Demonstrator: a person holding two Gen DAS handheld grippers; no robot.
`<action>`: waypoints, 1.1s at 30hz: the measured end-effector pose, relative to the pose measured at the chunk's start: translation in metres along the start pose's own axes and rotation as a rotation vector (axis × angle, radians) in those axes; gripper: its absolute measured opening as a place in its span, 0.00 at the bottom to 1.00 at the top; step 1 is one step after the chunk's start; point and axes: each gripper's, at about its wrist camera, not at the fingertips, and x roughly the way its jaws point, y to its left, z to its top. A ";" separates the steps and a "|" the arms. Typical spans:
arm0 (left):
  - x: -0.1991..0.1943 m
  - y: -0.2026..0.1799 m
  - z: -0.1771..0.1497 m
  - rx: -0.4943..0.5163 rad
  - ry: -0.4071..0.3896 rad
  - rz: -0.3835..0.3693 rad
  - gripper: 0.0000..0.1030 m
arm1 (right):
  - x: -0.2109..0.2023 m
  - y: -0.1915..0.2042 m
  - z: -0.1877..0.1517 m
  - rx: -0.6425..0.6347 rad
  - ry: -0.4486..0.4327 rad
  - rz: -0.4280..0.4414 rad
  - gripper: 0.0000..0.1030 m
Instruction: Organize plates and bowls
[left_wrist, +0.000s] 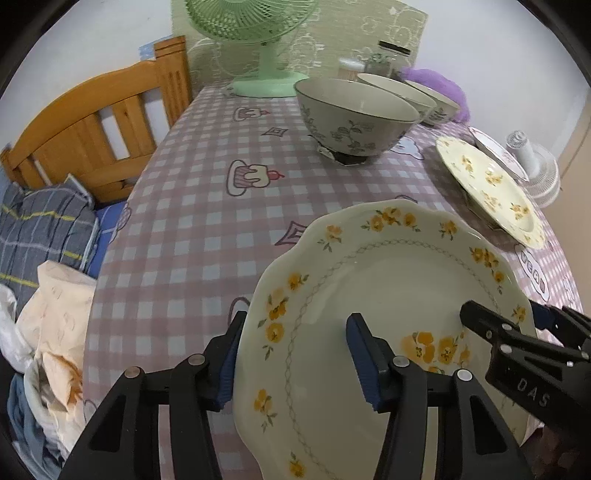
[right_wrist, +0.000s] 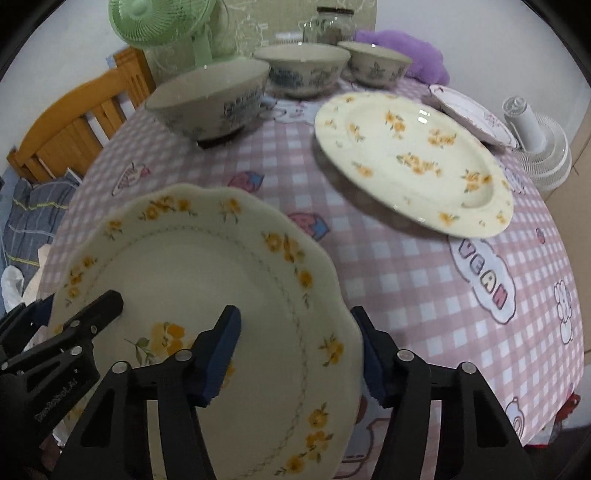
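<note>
Both grippers pitched down, left (left_wrist: 291, 360) and right (right_wrist: 301, 356) each half-open astride plate (left_wrist: 388, 295) rim, pads seemingly not pressing; bowl (left_wrist: 354, 114) beyond

Table under a pink-checked cartoon-print tablecloth (right_wrist: 388, 273). On it: scalloped floral plate (right_wrist: 207, 295), round floral plate (right_wrist: 413, 162), small pink-edged plate (right_wrist: 472, 114), three patterned bowls (right_wrist: 210, 99), green fan (left_wrist: 258, 44), glass jar (right_wrist: 334, 26).
</note>
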 end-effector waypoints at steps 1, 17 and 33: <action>0.000 0.000 -0.001 0.010 0.001 -0.011 0.53 | 0.001 0.000 0.000 0.005 0.004 -0.004 0.61; 0.004 -0.007 0.003 0.052 0.028 -0.010 0.64 | -0.001 0.002 0.001 0.051 0.053 -0.026 0.61; -0.017 -0.079 0.011 0.024 0.034 0.011 0.64 | -0.025 -0.060 0.007 0.007 0.060 0.015 0.61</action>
